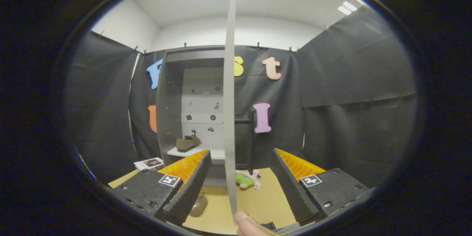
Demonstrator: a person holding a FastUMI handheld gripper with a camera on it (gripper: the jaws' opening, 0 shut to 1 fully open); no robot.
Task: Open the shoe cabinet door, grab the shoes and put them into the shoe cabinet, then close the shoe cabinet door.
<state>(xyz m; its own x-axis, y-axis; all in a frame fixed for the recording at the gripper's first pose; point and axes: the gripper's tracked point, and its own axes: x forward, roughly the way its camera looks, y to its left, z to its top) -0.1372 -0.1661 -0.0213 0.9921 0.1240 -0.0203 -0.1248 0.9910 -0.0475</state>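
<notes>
Fingers spread wide, gripper [239,180] empty; door [229,110] edge-on between them, fingertip [246,222] touching. Plush toy [246,180] beyond; shoe [187,143] on shelf [191,151], possibly second shoe [199,205] on floor.

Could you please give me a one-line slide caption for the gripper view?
Open gripper straddles the swung-out cabinet door; one brown shoe sits on the shelf.

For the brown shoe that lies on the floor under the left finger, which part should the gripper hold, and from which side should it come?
Judging by its pose, grip the shoe on the floor across its width at the opening, coming down from above. It lies flat on the floor, sole down, partly hidden by a finger, so its side walls look like the easiest surfaces to pinch. The gripper is open now, the door edge between its fingers.
</notes>
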